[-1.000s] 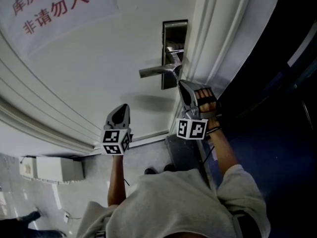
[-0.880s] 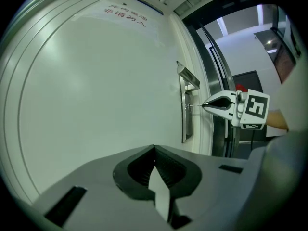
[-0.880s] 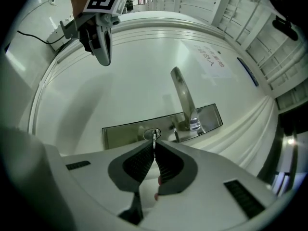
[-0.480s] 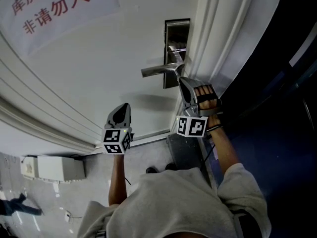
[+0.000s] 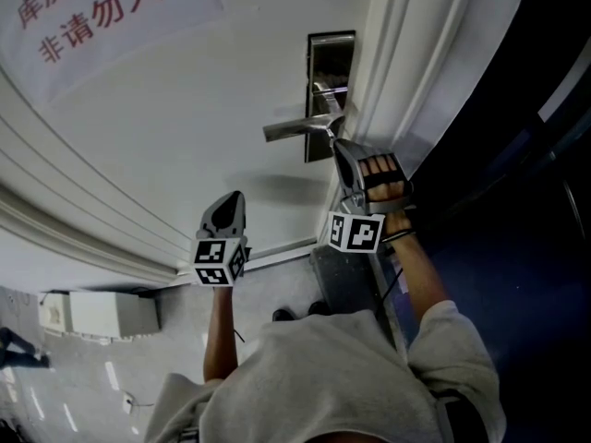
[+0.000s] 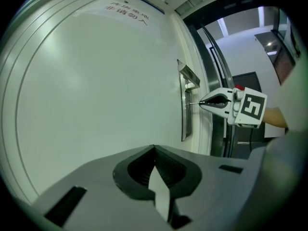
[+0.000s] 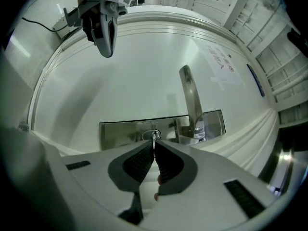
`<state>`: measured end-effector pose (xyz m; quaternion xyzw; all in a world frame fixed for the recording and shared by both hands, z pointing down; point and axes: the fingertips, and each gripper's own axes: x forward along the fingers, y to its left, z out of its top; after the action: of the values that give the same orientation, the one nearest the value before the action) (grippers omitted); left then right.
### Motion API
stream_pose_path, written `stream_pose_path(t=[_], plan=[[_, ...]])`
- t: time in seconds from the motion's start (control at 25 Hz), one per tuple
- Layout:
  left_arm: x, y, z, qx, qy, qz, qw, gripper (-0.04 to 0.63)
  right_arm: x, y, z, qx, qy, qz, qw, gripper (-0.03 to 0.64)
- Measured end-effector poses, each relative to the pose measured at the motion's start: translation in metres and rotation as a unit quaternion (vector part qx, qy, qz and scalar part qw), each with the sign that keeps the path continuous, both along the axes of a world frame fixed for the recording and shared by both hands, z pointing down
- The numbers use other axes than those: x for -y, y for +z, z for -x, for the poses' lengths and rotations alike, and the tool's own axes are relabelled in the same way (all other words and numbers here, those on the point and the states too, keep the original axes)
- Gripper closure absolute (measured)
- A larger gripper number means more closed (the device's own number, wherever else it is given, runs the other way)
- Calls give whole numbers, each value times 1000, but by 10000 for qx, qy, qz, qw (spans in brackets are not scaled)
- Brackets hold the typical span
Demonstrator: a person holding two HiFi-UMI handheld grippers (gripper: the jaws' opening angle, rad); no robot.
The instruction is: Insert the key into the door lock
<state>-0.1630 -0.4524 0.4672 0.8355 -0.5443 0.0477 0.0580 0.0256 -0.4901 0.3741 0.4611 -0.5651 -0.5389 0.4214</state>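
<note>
thin silver key [image 7: 154, 141] pinched in right gripper [image 7: 154, 148] jaws, tip at round door lock [image 7: 147, 135], left gripper [image 6: 154, 150] jaws pressed together

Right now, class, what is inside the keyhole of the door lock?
The key, pinched in the right gripper, reaches into the keyhole. How far its blade goes is hidden inside.

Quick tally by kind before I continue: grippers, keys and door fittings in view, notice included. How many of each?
grippers: 2, the left gripper and the right gripper
key: 1, pinched in the right gripper's fingers at the keyhole
door handle: 1
lock plate: 1
paper notice: 1
total: 6
</note>
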Motion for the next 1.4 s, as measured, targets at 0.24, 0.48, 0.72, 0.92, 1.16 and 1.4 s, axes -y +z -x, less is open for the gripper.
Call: stream_pose_path(t=[0.24, 0.48, 0.72, 0.92, 1.16, 1.4], plan=[[-1, 2, -1, -27, 12, 9, 10000, 578, 5, 0, 5, -126, 8, 12, 9999, 588], [-3, 5, 9, -34, -95, 47, 9999, 578, 19, -1, 10, -123, -32, 12, 9999, 588], [-2, 6, 20, -37, -187, 56, 9998, 578, 24, -2, 13, -27, -116, -18, 9999, 588], [-3, 4, 16, -21, -159, 50, 9999, 578, 25, -2, 14, 26, -174, -32, 9998, 588], [-9, 2, 15, -3, -180, 37, 9998, 578, 23, 4, 15, 79, -290, 190, 9994, 578], [-15, 0, 16, 14, -213, 17, 9998, 578, 21, 16, 16, 19, -299, 512, 9982, 454]])
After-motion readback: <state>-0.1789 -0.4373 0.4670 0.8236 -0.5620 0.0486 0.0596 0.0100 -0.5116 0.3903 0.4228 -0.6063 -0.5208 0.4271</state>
